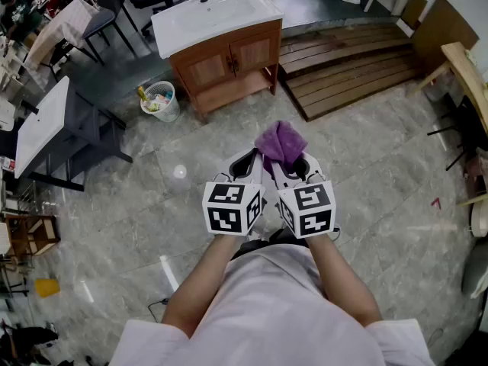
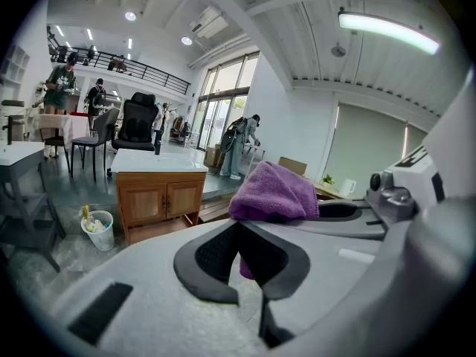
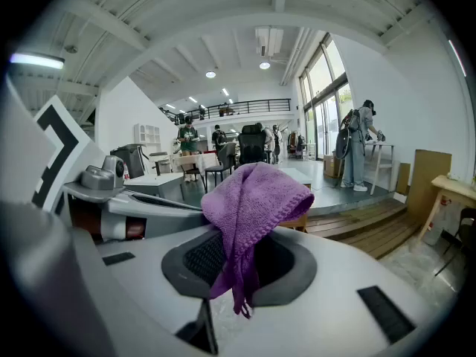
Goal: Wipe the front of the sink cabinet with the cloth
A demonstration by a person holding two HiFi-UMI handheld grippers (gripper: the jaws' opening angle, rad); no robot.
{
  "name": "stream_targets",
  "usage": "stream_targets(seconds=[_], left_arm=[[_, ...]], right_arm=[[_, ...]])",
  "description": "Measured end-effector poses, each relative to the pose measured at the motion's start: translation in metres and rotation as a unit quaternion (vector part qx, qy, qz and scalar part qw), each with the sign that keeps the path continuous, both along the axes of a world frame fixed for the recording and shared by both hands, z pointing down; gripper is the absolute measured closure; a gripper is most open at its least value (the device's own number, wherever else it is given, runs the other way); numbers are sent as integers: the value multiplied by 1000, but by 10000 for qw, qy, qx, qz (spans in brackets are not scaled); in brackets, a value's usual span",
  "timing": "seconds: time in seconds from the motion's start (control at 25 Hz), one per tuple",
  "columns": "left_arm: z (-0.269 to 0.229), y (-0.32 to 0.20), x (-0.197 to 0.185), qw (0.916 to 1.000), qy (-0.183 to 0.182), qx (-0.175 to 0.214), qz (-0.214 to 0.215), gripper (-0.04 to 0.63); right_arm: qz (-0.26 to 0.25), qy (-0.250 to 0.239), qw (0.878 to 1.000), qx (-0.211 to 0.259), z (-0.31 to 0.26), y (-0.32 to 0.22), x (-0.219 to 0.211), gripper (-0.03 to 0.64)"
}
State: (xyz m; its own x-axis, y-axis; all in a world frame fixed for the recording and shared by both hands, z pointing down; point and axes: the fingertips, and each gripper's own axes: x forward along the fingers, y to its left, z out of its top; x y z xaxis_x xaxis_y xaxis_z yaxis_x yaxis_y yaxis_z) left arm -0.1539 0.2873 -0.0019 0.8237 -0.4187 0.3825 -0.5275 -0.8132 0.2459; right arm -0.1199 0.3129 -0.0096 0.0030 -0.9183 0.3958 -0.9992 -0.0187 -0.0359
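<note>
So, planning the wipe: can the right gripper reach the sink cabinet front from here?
Probably not yet: the right gripper, jaws shut on the cloth, is well short of the sink cabinet. Open floor lies between; stepping closer should do.

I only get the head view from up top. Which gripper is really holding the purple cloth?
Observer: The right gripper view shows the purple cloth pinched between the jaws of the right gripper, with a tail hanging below.
Operator: Is the left one empty?
Observer: No. The left gripper view shows a bit of purple between the jaws of the left gripper too, so it seems to hold a corner.
Operator: Is anybody around the sink cabinet?
Observer: A person stands by the tall windows beyond it.
</note>
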Motion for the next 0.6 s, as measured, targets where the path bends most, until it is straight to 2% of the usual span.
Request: stream_targets(seconds=[0.28, 0.6], left_arm=[[3, -3, -5, 10000, -17, -42, 59, 592], [5, -19, 1, 9999, -35, -59, 91, 592]], right_arm=[[81, -13, 10000, -7, 0, -2, -4, 541], [-76, 86, 9999, 23, -2, -18, 1, 540]])
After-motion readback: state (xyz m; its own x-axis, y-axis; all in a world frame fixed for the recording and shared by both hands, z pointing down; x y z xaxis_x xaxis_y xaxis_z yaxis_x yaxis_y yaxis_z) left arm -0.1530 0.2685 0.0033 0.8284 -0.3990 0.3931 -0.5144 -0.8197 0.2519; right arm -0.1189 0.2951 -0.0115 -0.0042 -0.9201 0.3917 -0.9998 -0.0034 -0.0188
